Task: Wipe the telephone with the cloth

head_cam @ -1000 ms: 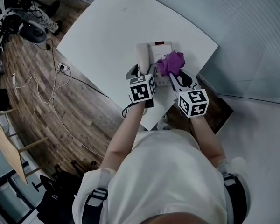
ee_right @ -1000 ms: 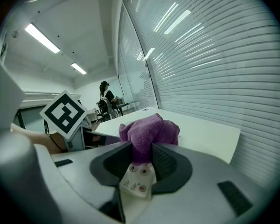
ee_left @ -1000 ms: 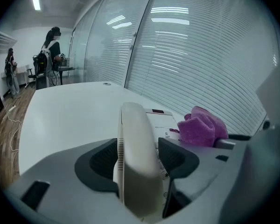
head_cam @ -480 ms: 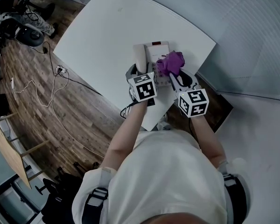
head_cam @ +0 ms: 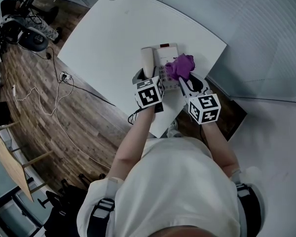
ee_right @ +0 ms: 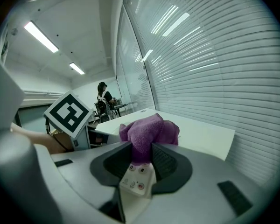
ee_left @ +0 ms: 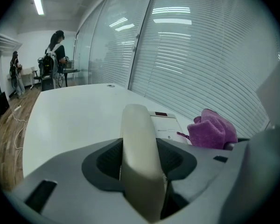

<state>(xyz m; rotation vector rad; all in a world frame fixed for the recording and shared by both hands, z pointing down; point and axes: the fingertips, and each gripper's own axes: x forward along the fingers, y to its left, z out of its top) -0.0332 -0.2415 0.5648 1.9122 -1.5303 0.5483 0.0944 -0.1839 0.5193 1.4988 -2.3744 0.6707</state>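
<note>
**HANDSET GRIP AND CLOTH CONTACT: FAULT RISKS**

**Head view.** The cream plastic desk telephone [head_cam: 168, 52] sits on the white curved table [head_cam: 113, 28], close to the table's edge at 5 o'clock. Its cream handset [head_cam: 147, 60] lies along the 9 o'clock side of the telephone. The left gripper [head_cam: 148, 77] reaches it from 6 o'clock. The right gripper [head_cam: 183, 81] holds the bunched purple terry cloth [head_cam: 180, 65] over the keypad, at 3 o'clock of the handset.

**Left gripper view.** The jaws are closing on the handset. Both pads meet its sides and no gap shows.

**Right gripper view.** The jaws pinch a fold of the purple cloth. Telephone keys show directly below it.

**Fault conditions.**
- The handset is smooth and rounded. A light or off-centre grip could let it slip or twist.
- Raising the handset may drag the telephone, which could slide toward the near table edge.
- Wiping pressure could depress keys.
- Only a fold of the purple cloth is pinched, so friction could pull it free.
</note>
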